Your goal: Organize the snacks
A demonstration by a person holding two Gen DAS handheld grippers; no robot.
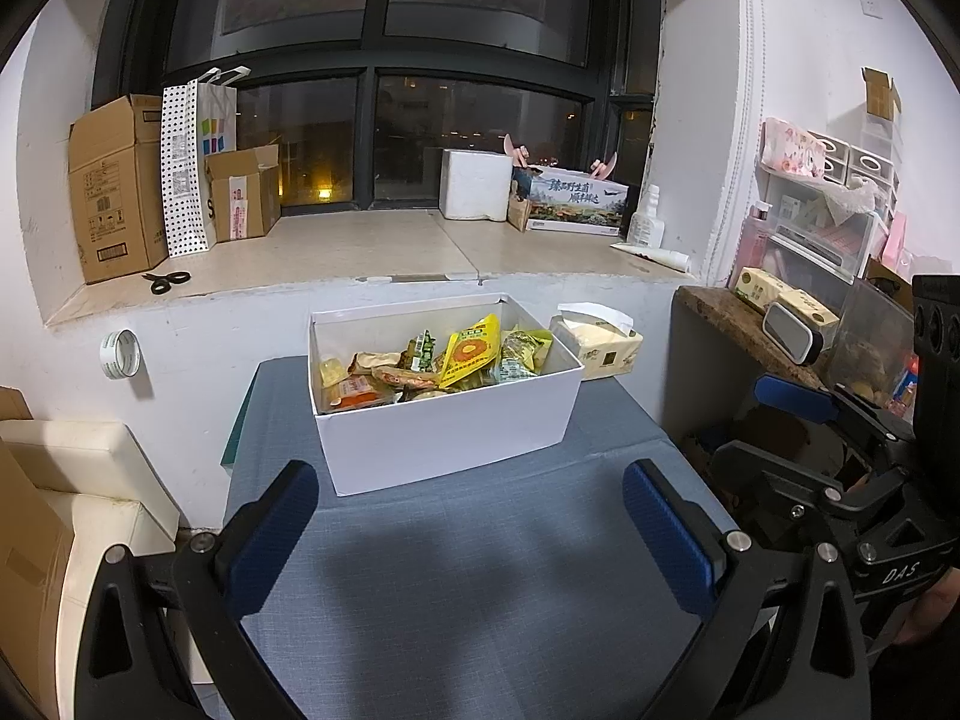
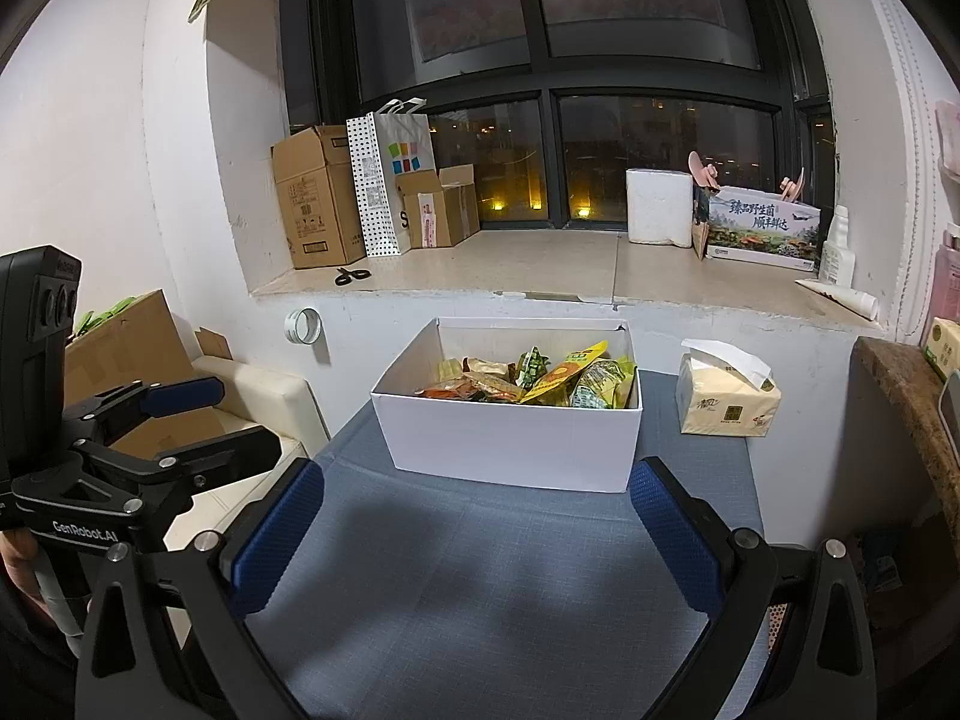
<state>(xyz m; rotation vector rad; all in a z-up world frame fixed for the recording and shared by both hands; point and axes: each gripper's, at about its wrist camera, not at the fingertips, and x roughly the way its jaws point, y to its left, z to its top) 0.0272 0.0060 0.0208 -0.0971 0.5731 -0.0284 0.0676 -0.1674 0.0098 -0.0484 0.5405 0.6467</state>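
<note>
Blue-padded and spread wide, your left gripper (image 1: 471, 531) held nothing in the left wrist view; it hovered over bare grey-blue cloth on the table (image 1: 480, 600), squared up to the white box (image 1: 447, 420) as if to keep the whole box in sight. Every snack you could see lay inside that box: a loose heap of snack packets (image 1: 438, 363), a yellow pouch (image 1: 471, 354) with an orange disc propped highest. None lay out on the cloth, which would suit either a finished gathering or a box waiting to be sorted. A tissue pack (image 1: 597, 345) sat just beside the box's far right corner, a sheet pulled up for easy reach. Your right gripper (image 1: 798, 438) showed at the right edge, with "DAS" readable on its frame. On the sill, a printed carton (image 1: 576, 204) carried large Chinese characters; I could not read them with confidence.

From the right wrist view, your right gripper (image 2: 477, 531) was likewise fully parted and empty, above the cloth in front of the box (image 2: 510, 438). The packets (image 2: 534, 381) lay piled toward the box's right half; their print was too small to read. Your left gripper (image 2: 180, 420), at the left edge, bore "GenRobot.AI". The tissue pack (image 2: 726, 402) stood apart from the box.
</note>
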